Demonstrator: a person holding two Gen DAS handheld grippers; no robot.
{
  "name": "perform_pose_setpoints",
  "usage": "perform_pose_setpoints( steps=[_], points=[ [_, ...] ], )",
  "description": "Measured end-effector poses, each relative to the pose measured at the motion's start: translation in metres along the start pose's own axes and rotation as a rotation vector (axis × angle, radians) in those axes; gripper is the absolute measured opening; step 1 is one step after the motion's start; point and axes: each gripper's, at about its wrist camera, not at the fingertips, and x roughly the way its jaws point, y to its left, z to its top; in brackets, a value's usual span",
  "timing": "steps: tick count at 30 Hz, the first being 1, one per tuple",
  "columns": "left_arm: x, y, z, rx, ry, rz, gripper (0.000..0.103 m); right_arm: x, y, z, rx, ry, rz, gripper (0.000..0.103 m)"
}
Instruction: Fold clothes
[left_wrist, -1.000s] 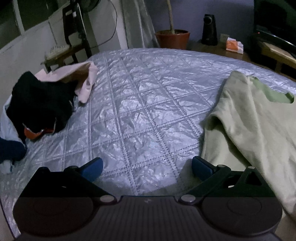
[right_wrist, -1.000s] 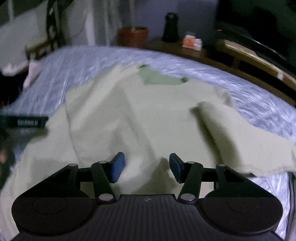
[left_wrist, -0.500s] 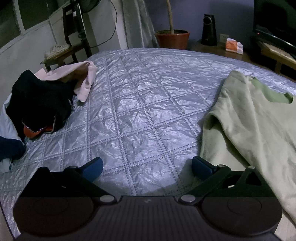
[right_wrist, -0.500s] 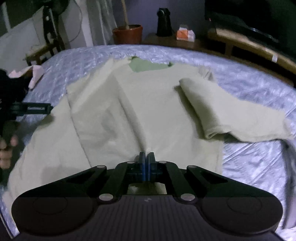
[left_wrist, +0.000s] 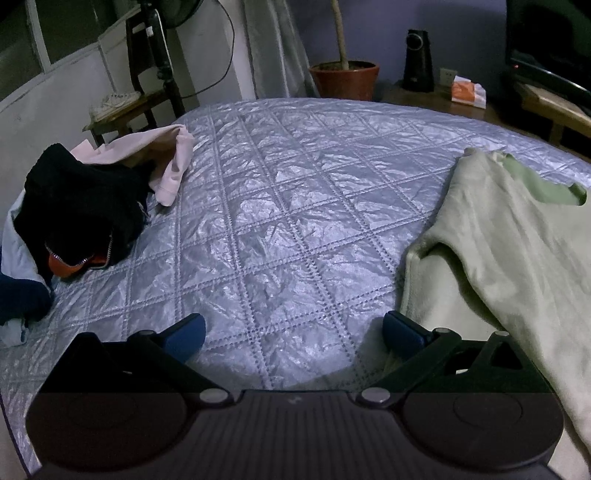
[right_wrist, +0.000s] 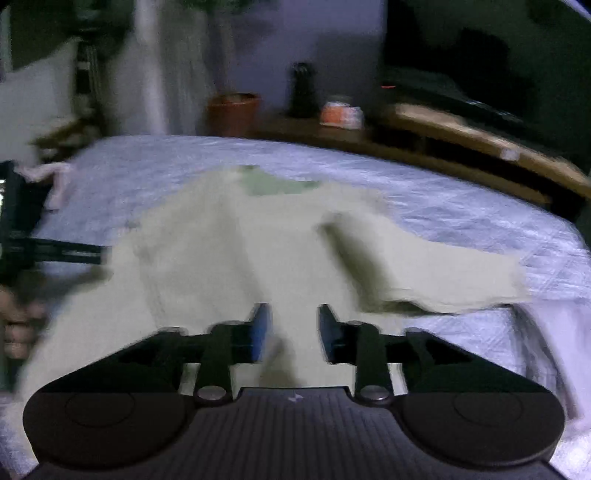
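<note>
A pale green sweatshirt (right_wrist: 240, 240) lies spread on the silver quilted bed cover (right_wrist: 443, 192), one sleeve (right_wrist: 424, 266) folded across its front. My right gripper (right_wrist: 293, 325) hovers over the lower part of the sweatshirt. Its jaws are opening, and the pads press on nothing; the cloth shows in the gap below them. The view is blurred by motion. In the left wrist view, my left gripper (left_wrist: 291, 328) stands wide open over bare cover (left_wrist: 277, 203). Its right finger sits beside the sweatshirt's (left_wrist: 498, 240) edge, and nothing is held.
A heap of clothes sits at the bed's left edge: a black jacket (left_wrist: 81, 214) and a pink garment (left_wrist: 166, 162). Beyond the bed stand a plant pot (left_wrist: 343, 79), a dark speaker (left_wrist: 417, 61) and a television (left_wrist: 546, 44). A hand (right_wrist: 14, 325) shows at the far left.
My right gripper was open, closed fully half a second ago, and now stands apart again. It has pulled back and risen a little. The left gripper has not moved.
</note>
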Motion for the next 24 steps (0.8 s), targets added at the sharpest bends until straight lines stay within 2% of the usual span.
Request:
perform_pose_setpoints(
  steps=[3,6,9,10,12,14,17,19,21,24],
  points=[
    [-0.001,-0.001,-0.001,0.014,-0.007,0.002,0.102,0.024,0.01,-0.013,-0.04,0.103,0.034,0.046],
    [0.001,0.003,0.0,0.001,0.0,-0.001,0.102,0.023,0.009,-0.026,-0.088,0.149,0.017,0.046],
    [0.001,0.003,0.001,-0.002,0.004,-0.001,0.102,0.008,-0.014,-0.029,-0.058,0.164,-0.032,0.056],
    [0.001,0.003,0.001,0.001,0.002,0.001,0.102,0.004,-0.03,-0.026,0.016,0.15,-0.039,0.06],
    [0.001,0.002,0.0,0.005,0.0,0.002,0.102,0.001,-0.07,-0.018,0.243,0.089,-0.032,0.064],
    [0.001,0.002,0.0,0.004,-0.001,0.004,0.102,0.003,-0.116,-0.011,0.51,0.009,-0.003,0.064],
    [0.001,0.001,-0.001,0.003,-0.005,0.01,0.102,0.015,-0.171,-0.016,0.827,-0.07,0.008,0.065],
    [0.001,-0.001,-0.001,0.006,-0.007,0.012,0.102,0.028,-0.19,-0.02,0.919,-0.081,0.015,0.065],
    [0.0,-0.002,-0.001,0.01,-0.01,0.012,0.102,0.034,-0.194,-0.023,0.954,-0.107,0.012,0.062],
    [0.0,-0.002,-0.001,0.012,-0.011,0.012,0.102,0.042,-0.192,-0.02,0.947,-0.13,-0.019,0.062]
  ],
)
